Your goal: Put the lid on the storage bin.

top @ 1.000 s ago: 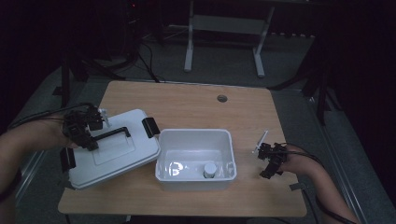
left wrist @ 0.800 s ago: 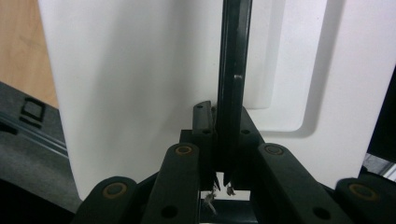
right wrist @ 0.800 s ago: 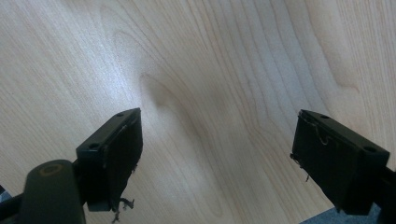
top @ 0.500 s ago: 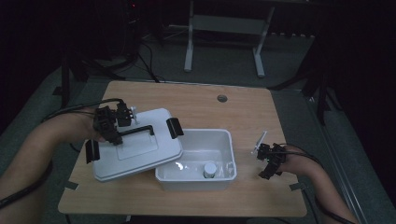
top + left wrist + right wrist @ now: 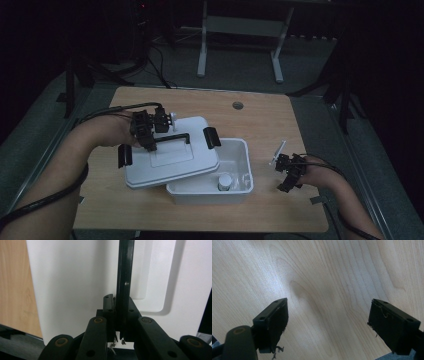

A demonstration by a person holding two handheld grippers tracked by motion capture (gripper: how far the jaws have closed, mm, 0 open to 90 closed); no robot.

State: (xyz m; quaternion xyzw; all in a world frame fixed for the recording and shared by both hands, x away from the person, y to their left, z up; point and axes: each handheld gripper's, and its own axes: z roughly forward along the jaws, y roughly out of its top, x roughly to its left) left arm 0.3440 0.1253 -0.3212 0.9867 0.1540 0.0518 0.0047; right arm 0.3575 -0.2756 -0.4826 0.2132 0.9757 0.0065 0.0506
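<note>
Left gripper [image 5: 148, 141] is clamped tight on the black handle [image 5: 124, 287] of the white lid [image 5: 170, 160], jaws pinched on the bar. Lid hangs tilted, its right edge overlapping the left rim of the white bin [image 5: 239, 187]. Small white bottle [image 5: 224, 181] stands inside the bin. Right gripper [image 5: 286, 176] sits well apart at the right over bare table [image 5: 324, 277], jaws spread wide, holding nothing.

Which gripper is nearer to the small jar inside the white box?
Right. The right gripper rests open on the table beside the box's right wall, level with the jar. The left gripper is farther off, clamped on the lid's black handle.
</note>
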